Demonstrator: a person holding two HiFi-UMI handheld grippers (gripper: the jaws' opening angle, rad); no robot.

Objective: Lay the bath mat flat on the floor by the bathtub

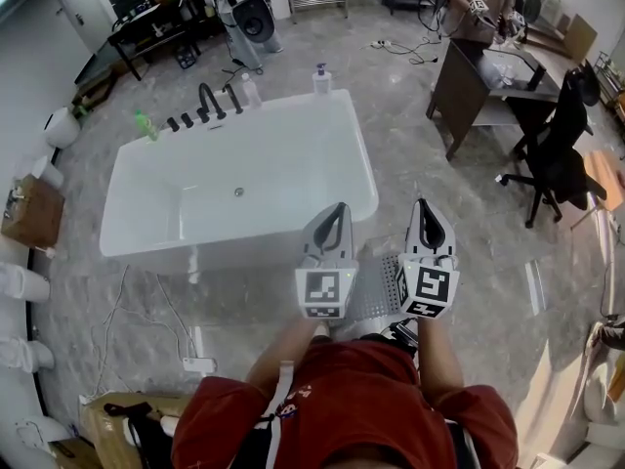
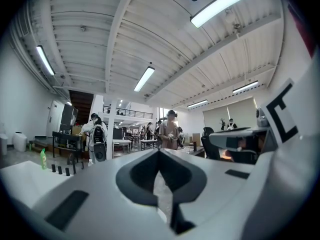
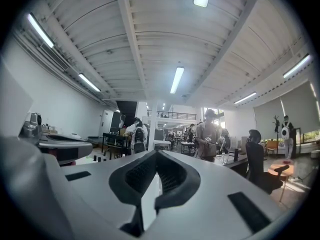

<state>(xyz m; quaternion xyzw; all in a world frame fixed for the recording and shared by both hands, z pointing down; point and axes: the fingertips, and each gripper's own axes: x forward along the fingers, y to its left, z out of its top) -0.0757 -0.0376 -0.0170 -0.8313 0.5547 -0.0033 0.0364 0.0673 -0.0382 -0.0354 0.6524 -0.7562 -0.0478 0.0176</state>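
The white bathtub (image 1: 239, 179) stands on the marble floor ahead of me. A grey textured bath mat (image 1: 376, 289) lies on the floor by the tub's near right corner, mostly hidden behind the two grippers. My left gripper (image 1: 339, 209) and right gripper (image 1: 422, 204) are raised side by side above the mat, tips pointing away from me. Both are shut with nothing between the jaws. In the left gripper view the left gripper (image 2: 160, 152) faces out across the room, and so does the right gripper (image 3: 156, 154) in the right gripper view; neither shows the mat.
A black faucet (image 1: 209, 101) and bottles (image 1: 321, 78) sit on the tub's far rim. A desk (image 1: 488, 86) and a black office chair (image 1: 557, 154) stand to the right, with a person (image 1: 474, 3) behind them. A power strip (image 1: 198, 364) with cables lies at front left.
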